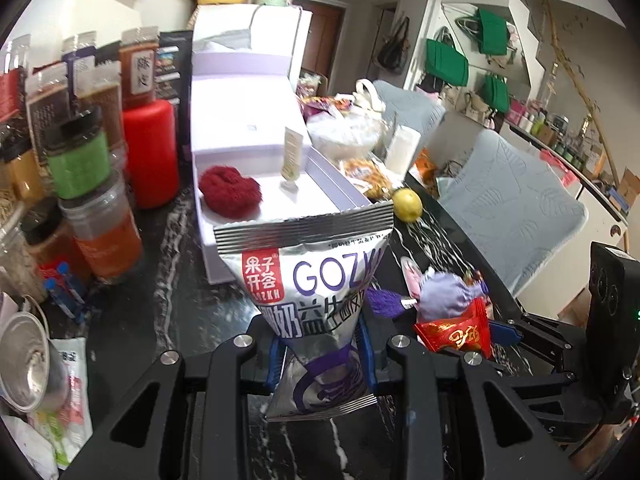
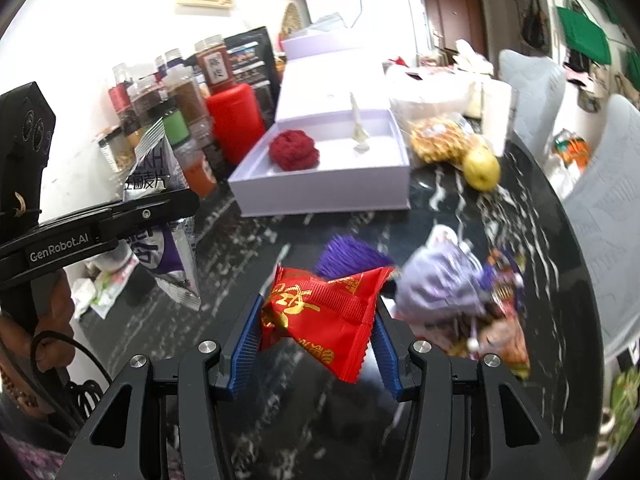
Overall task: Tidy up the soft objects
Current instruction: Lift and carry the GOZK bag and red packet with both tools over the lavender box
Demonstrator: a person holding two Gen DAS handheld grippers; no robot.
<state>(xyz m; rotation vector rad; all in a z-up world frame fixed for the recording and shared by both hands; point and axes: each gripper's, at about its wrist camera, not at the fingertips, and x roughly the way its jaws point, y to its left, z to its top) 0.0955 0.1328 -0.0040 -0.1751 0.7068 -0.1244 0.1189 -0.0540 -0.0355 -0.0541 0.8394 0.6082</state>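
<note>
While the left gripper (image 1: 322, 354) pinches a silver snack bag (image 1: 310, 280) above the dark table (image 2: 248, 248), the right gripper (image 2: 316, 340) clamps a red packet (image 2: 320, 312) short of the white box (image 2: 320, 184) holding a red pompom (image 2: 294, 150).

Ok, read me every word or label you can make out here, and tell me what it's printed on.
"GOZ", cut off, and "果子开荟": silver snack bag held by the left gripper.
"GenRobot.AI": the left gripper's side.
Gold characters on the red packet in the right gripper: unreadable.
Jar label: blurred.
</note>
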